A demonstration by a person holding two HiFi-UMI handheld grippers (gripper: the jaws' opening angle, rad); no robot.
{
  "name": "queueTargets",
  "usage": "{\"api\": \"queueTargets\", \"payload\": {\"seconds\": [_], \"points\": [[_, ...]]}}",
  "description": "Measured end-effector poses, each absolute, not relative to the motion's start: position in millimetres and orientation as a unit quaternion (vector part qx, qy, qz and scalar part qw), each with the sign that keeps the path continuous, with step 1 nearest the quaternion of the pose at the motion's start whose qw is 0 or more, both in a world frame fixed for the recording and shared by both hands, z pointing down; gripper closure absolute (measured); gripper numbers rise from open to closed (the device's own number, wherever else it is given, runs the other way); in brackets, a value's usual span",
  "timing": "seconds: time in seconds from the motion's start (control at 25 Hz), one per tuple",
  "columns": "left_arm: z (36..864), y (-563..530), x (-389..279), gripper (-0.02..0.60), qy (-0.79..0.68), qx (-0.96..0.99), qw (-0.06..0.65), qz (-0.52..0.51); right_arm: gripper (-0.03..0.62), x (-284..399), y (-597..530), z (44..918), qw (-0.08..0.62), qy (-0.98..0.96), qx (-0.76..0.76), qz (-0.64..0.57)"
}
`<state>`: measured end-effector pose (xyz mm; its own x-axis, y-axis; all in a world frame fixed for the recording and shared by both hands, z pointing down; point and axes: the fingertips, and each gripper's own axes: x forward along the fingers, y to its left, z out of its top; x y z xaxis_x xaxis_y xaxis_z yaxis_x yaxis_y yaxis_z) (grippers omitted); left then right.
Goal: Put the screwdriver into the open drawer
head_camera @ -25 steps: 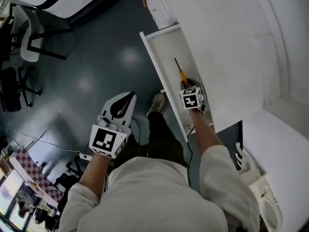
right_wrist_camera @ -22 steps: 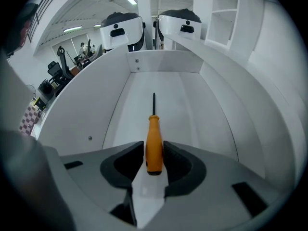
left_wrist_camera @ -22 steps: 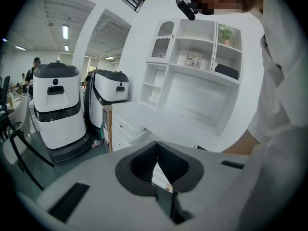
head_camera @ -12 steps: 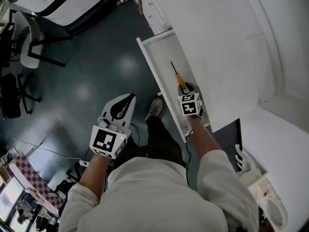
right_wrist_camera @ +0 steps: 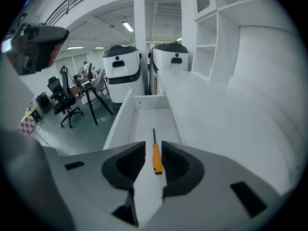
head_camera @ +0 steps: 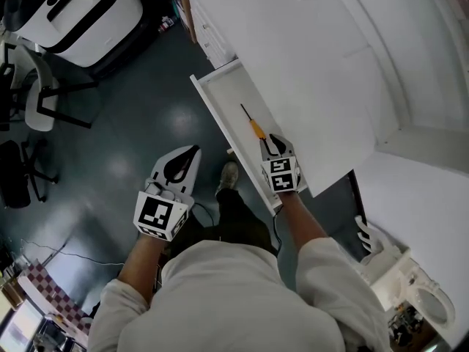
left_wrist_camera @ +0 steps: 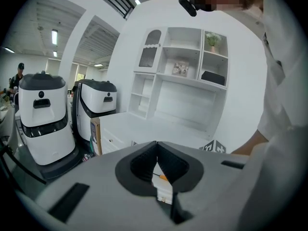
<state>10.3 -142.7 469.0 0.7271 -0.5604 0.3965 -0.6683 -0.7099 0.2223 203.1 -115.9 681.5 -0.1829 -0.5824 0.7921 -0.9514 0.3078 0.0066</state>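
My right claw [head_camera: 271, 142] stands wide and empty. Its jaws have just eased inward a little, with nothing pinched. The screwdriver [right_wrist_camera: 156, 159] lies flat on the drawer [right_wrist_camera: 144, 121] floor, just below and ahead of the tips, so I judge it delivered. My left claw [head_camera: 182, 161] hangs closed and empty off to the side, not needed here.

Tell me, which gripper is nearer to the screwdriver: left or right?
Right. The right gripper is over the drawer, just behind the screwdriver handle; the left gripper is off over the floor.
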Motion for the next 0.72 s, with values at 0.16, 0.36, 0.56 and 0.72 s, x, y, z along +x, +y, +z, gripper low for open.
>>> {"api": "queueTargets", "payload": {"seconds": [0.16,0.36,0.56,0.72], "points": [[462,-142,14,0.577,-0.326,0.918,0.17,0.146,0.487,206,-113,660,0.34,-0.724,0.546,0.248],[453,-141,16,0.577,-0.314,0.925,0.162,0.142,0.491,205,-108,630,0.321,-0.725,0.562,0.234],[441,-140,23,0.577,-0.302,0.931,0.153,0.134,0.493,209,-106,600,0.3,-0.725,0.58,0.218],[432,-140,27,0.577,-0.294,0.936,0.145,0.128,0.502,211,-104,573,0.28,-0.724,0.598,0.201]]}}
